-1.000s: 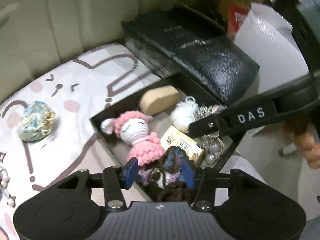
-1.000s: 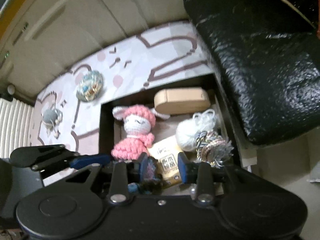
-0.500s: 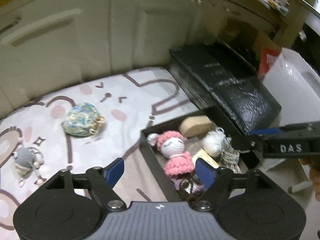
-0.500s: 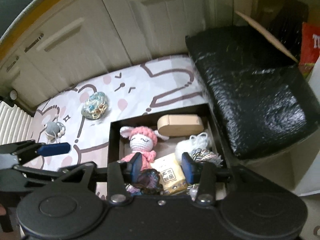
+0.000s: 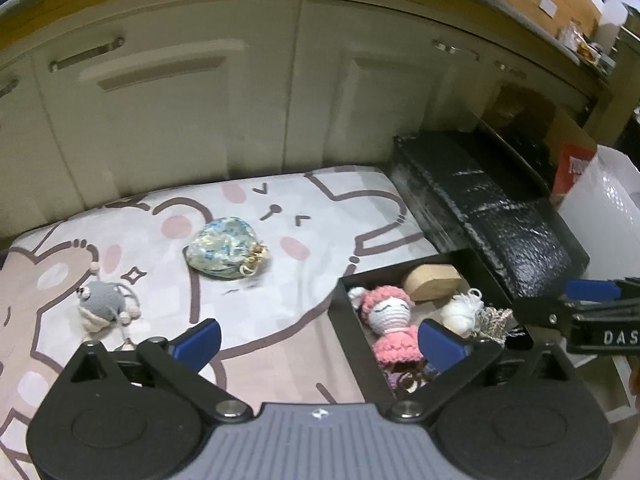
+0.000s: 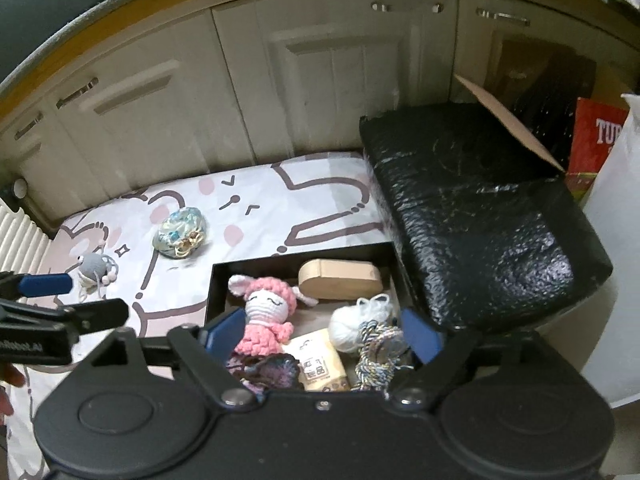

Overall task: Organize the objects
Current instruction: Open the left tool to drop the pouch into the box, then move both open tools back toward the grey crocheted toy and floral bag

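Both claws have just been spreading, nothing between them: left claw (image 5: 318, 340), right claw (image 6: 322, 330). The dark crocheted toy (image 6: 268, 368) lies in the black box (image 6: 218, 280), at six o'clock of the pink doll (image 6: 266, 312).

Black left gripper with blue pads (image 5: 318, 338) had just spread wide, empty; black right gripper (image 6: 322, 330) likewise, angled down.

The right tool (image 6: 322, 330), just opened and empty, hangs above the black box (image 6: 218, 280) of trinkets.
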`<state>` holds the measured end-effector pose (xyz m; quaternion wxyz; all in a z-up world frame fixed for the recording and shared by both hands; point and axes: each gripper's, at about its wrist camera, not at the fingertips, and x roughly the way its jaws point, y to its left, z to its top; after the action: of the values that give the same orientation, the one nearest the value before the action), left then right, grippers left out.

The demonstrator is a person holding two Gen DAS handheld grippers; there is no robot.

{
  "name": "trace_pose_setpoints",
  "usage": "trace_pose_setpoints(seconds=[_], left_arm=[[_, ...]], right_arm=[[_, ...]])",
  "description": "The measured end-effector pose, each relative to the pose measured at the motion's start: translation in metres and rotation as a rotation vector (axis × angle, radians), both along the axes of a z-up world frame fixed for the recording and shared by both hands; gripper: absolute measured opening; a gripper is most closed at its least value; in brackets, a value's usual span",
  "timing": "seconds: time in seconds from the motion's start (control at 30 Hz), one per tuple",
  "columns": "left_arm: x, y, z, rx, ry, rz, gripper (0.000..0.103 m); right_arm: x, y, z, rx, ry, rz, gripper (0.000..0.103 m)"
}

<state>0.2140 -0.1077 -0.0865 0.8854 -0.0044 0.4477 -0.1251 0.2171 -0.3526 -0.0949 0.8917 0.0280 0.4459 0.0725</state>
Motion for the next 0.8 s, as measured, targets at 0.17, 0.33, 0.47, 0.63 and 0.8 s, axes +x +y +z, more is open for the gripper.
trace_pose_setpoints(seconds=[0.17,0.33,0.47,0.63,0.8], left_arm=[[-0.002,0.012,-0.001,0.005,-0.003,0.045,0.103],[-0.003,0.025,-0.002,0.015,-0.003,0.075,0.103],[-0.006,0.036,-0.002,0.018,-0.011,0.101,0.103],[-0.008,0.053,0.000,0.026,-0.021,0.142,0.103],[-0.011,0.071,0.001,0.044,-0.027,0.178,0.103]], right_arm=[[-0.003,0.004,-0.001,-0.032,-0.024,0.004,0.102],[-0.003,0.007,0.000,-0.027,-0.031,-0.016,0.103],[-0.002,0.015,-0.001,-0.037,-0.039,-0.010,0.103],[-0.001,0.028,0.000,-0.042,-0.052,0.008,0.103],[0.001,0.045,0.000,-0.027,-0.059,0.033,0.103]])
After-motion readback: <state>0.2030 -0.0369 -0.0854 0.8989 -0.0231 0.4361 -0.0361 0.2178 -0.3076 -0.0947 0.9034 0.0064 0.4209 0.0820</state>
